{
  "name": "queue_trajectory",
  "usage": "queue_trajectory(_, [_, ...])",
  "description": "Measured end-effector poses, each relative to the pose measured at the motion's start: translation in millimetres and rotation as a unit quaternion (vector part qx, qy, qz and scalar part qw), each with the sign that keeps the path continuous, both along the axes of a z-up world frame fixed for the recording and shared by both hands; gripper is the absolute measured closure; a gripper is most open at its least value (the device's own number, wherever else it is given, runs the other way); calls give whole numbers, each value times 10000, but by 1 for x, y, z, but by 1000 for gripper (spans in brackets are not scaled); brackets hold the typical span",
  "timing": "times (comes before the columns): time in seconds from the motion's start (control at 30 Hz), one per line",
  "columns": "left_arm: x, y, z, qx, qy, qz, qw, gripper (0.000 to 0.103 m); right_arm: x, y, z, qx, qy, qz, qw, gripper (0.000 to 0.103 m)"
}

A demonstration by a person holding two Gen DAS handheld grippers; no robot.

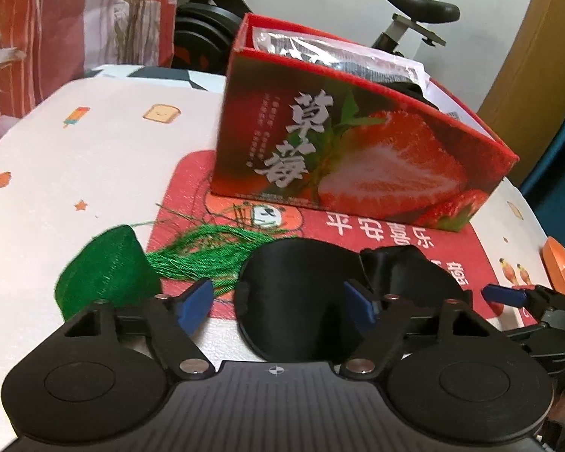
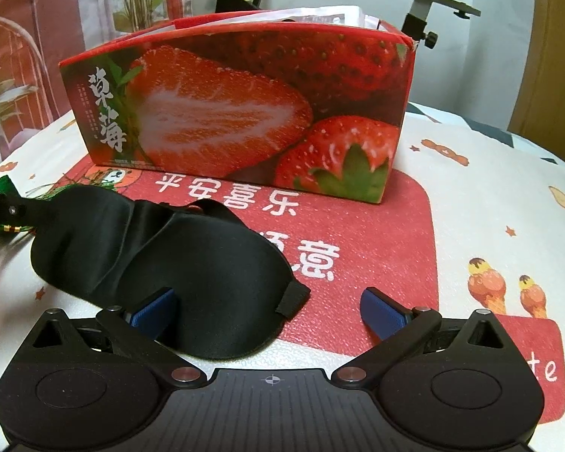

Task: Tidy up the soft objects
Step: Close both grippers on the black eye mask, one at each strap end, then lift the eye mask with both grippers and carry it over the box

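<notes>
One black sleep mask lies on the table, partly on the red mat and in front of the strawberry box. In the right wrist view its near edge runs under the frame of the right gripper, so that part is hidden; the strap end sticks out between the two blue pads, which stand wide apart and press on nothing. In the left wrist view one rounded cup of the mask sits between the pads of the left gripper; the left pad is clear of the fabric, while the right pad seems to meet it, though blur makes contact hard to judge, and no grip shows. One green tasselled ornament lies just left of the mask, its threads spreading towards the box; its lower part is cut off by the gripper. The single box is open-topped and holds packets whose number cannot be made out. Behind the table, an exercise bike is only partly visible. The tablecloth carries small cartoon prints.
</notes>
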State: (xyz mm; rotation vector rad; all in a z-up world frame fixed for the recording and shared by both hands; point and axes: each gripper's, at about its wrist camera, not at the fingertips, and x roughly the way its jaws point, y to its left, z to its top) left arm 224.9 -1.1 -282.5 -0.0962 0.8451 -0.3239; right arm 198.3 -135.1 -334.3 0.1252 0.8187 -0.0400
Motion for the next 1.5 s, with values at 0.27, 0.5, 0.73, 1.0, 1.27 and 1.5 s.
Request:
queue_trajectory(0.27, [2, -8, -8, 66, 134, -175, 9997, 31, 0, 1, 0, -12, -22, 4, 10000, 0])
queue_trajectory(0.5, [0, -17, -19, 406, 33, -328, 9986, 31, 0, 1, 0, -1, -18, 6, 10000, 0])
queue_trajectory(0.73, [-1, -14, -19, 310, 20, -299, 9991, 31, 2, 3, 0, 32, -29, 43, 10000, 1])
queue_trajectory(1.0, [-2, -12, -17, 260, 27, -302, 9992, 45, 2, 5, 2, 98, -95, 170, 9998, 12])
queue_trajectory(1.27, [-3, -12, -17, 230, 38, -333, 9992, 48, 2, 7, 3, 191, -156, 301, 9992, 26])
queue_trajectory(1.5, [-4, -13, -17, 183, 68, -389, 9991, 50, 1, 5, 5, 419, -165, 323, 9985, 39])
